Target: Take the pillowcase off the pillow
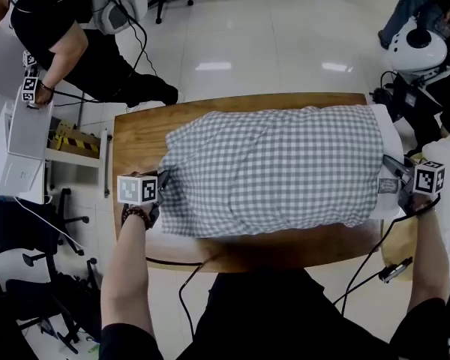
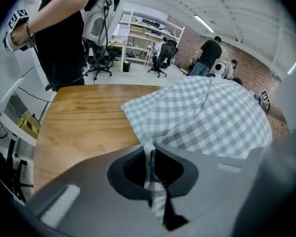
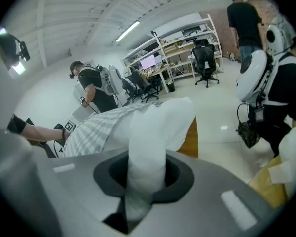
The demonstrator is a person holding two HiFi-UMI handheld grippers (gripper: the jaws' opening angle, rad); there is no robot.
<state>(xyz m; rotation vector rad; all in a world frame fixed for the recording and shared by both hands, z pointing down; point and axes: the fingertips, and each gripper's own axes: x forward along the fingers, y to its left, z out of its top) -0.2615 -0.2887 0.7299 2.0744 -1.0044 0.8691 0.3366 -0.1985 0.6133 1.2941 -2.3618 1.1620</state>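
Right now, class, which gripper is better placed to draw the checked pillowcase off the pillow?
Left, probably. The left gripper is shut on the pillowcase corner. The right gripper pinches the white pillow end and can anchor it.

Pale glossy floor point(image 1: 270, 43) with bright reflections of ceiling strip lights point(image 2: 206, 23); wooden table point(image 1: 135, 137) in the middle; black office chairs point(image 2: 160, 60) and white shelving point(image 2: 140, 31) at the far side; brick wall point(image 2: 249, 65) beyond; white cabinet point(image 1: 26, 137) left of the table; white sloping ceiling point(image 3: 89, 9) overhead
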